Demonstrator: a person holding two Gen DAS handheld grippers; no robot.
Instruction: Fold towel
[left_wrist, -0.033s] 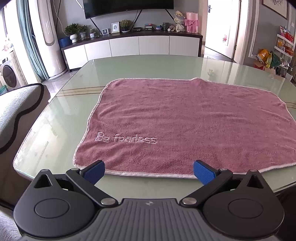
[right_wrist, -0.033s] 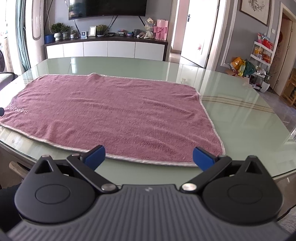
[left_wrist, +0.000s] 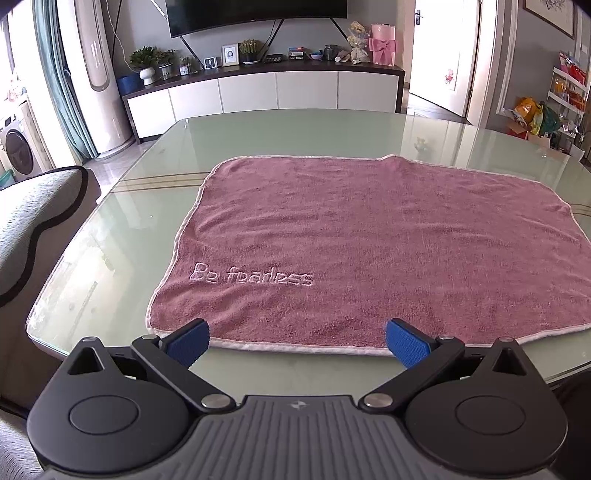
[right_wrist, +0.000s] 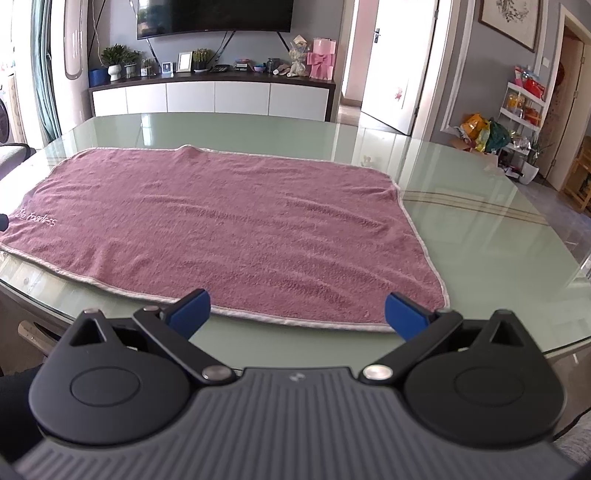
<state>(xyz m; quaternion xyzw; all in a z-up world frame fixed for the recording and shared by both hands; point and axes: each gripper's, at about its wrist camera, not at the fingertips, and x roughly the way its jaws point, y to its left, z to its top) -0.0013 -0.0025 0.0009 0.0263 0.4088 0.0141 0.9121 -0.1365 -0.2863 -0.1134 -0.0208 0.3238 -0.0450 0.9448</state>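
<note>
The towel (left_wrist: 369, 251) lies spread flat on the table (left_wrist: 110, 258), unfolded, its pale hem running all the way round. Seen from the left hand-held gripper (left_wrist: 297, 338), the towel's near edge sits just ahead of the blue fingertips (left_wrist: 188, 339), and its near left corner lies a little forward and to the left of them. The stitched words "Be fearless" (left_wrist: 251, 277) are straight ahead of this hand-held gripper, near that corner. Its fingers stand wide apart, released, gripping nothing, and they hover over bare table short of the hem. From the right hand-held gripper (right_wrist: 297, 312), the same towel (right_wrist: 229, 229) stretches ahead and off to the left, with its near right corner just beyond the right blue fingertip (right_wrist: 402, 315). This hand-held gripper is also released, fingers spread wide with nothing between them, and the hem passes just in front of both tips; whether they touch it cannot be told. A small ripple lifts the towel's far edge. Beyond the table stands a cabinet (left_wrist: 277, 88), and a sofa arm (left_wrist: 33, 221) is off to the left of the left hand-held gripper.
</note>
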